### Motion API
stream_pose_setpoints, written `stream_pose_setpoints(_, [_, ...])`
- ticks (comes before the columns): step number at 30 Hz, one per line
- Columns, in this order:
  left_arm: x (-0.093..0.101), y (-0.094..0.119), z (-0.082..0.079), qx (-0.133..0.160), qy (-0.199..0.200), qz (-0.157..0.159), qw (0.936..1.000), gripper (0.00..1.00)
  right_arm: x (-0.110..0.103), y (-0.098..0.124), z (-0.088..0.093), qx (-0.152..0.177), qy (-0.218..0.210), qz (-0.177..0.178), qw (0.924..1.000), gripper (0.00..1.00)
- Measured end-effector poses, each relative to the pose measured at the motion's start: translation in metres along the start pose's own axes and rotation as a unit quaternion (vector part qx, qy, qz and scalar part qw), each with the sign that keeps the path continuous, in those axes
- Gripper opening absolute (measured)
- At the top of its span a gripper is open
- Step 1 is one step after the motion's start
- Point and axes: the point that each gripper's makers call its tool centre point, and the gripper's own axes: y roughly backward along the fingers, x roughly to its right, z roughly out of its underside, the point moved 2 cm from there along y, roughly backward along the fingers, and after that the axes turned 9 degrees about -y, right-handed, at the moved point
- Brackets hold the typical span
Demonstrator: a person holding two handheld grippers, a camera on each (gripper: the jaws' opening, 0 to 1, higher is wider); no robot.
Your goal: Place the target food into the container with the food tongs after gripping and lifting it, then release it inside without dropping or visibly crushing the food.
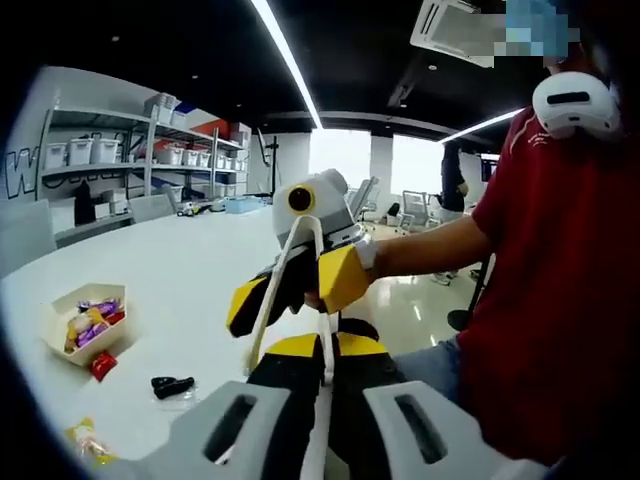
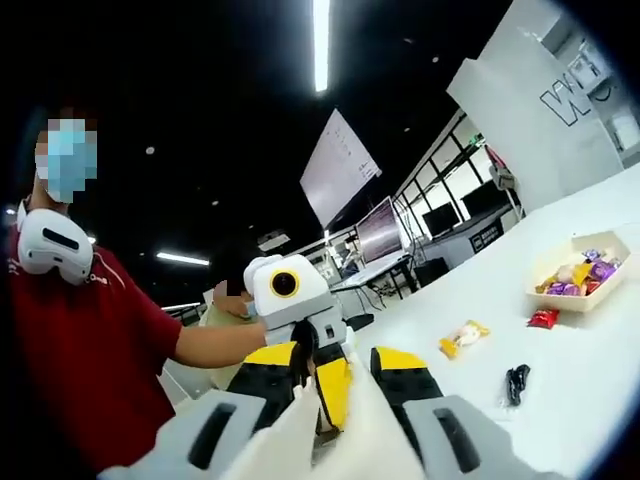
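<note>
Container (image 1: 88, 322) on table (image 1: 190, 270), wrapped snack (image 1: 101, 366) just beside it.

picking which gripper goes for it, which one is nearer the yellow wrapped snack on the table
Left, probably. The yellow wrapped snack lies close beside the left gripper, low on its left; the right gripper hangs beyond, farther from the snack.

- Wide bare white worktop (image 1: 190, 260) is seen beyond the scattered items.
- One patch is taken up by a food box (image 1: 88, 320), a red packet (image 1: 102, 366), a black clip (image 1: 172, 386) and a yellow packet (image 1: 88, 440).
- One side is blocked by the person's red-shirted body (image 1: 560, 290).
</note>
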Motion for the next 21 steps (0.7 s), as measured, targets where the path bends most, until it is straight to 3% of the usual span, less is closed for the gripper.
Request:
stream_pose_setpoints(2, [0.005,0.002,-0.003,0.004,0.055,0.027,0.9981,0.02,-0.004,0.001,0.004,-0.017,0.032,-0.002,0.9993,0.26])
stream_pose_setpoints(4, [0.008,0.005,-0.01,0.027,0.071,0.046,0.9961,0.01,-0.008,0.0,0.011,-0.048,0.057,-0.005,0.9972,0.27])
stream_pose_setpoints(6, [0.013,0.006,-0.013,0.032,0.11,0.067,0.9911,0.01,-0.014,0.0,0.007,-0.045,0.072,-0.013,0.9963,0.26])
stream_pose_setpoints(13, [0.013,0.004,-0.023,0.056,0.122,0.075,0.9881,0.01,-0.023,0.002,-0.009,-0.026,0.077,-0.026,0.9963,0.28])
stream_pose_setpoints(18, [0.014,0.001,-0.042,0.113,0.095,0.066,0.9868,0.01,-0.036,-0.001,-0.02,0.0,0.06,-0.052,0.9968,0.33])
stream_pose_setpoints(19, [0.013,0.002,-0.039,0.108,0.098,0.062,0.9873,0.01,-0.04,0.0,-0.024,0.008,0.043,-0.059,0.9973,0.36])
stream_pose_setpoints(21, [0.011,0.002,-0.04,0.111,0.099,0.057,0.9873,0.01,-0.035,-0.001,-0.024,0.004,0.058,-0.046,0.9972,0.35])
